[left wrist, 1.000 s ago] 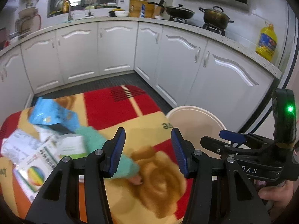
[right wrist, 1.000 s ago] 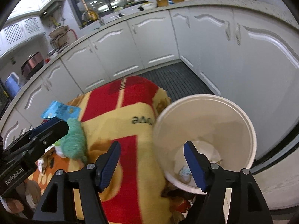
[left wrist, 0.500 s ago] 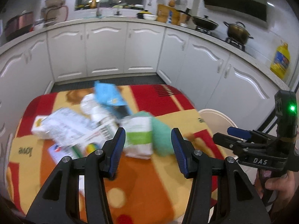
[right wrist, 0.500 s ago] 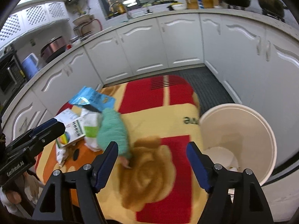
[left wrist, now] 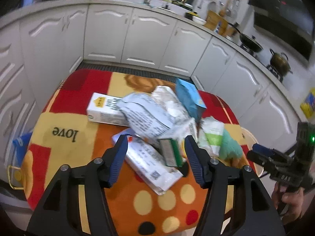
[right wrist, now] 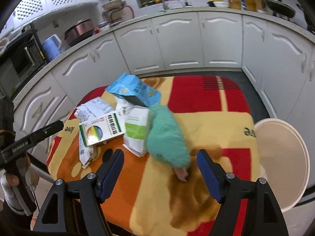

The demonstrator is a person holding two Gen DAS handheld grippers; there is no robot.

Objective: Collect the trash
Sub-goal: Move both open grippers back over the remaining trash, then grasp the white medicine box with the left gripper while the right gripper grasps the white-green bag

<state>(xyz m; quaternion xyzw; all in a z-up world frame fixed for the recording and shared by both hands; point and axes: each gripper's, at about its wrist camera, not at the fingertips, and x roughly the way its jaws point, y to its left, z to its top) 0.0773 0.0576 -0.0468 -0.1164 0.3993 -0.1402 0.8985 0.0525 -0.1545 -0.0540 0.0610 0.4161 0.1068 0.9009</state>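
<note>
A heap of trash lies on the cloth-covered table [left wrist: 82,122]: a white carton [left wrist: 104,108], a white printed bag [left wrist: 145,116], a blue pouch [left wrist: 189,98], a green-edged box [left wrist: 171,151] and a flat white packet [left wrist: 151,165]. My left gripper [left wrist: 155,157] hovers over the heap's near side. Its jaws are opening and the pads press on nothing. In the right wrist view a teal knitted piece [right wrist: 167,137] lies just beyond my right gripper [right wrist: 160,169], which is open and holds nothing. A green-and-white pouch [right wrist: 136,129] and a box with a rainbow circle [right wrist: 102,129] lie to the left.
A round cream bin [right wrist: 281,157] stands off the table's right edge, below table height. White kitchen cabinets [right wrist: 177,43] ring the table on the far side and both flanks. A person's hand [left wrist: 289,200] grips the right gripper's handle at the lower right of the left wrist view.
Both views have swung left, away from the bin and toward the trash heap. The left jaws stand wider than before. The teal piece now lies straight ahead of the right gripper.
</note>
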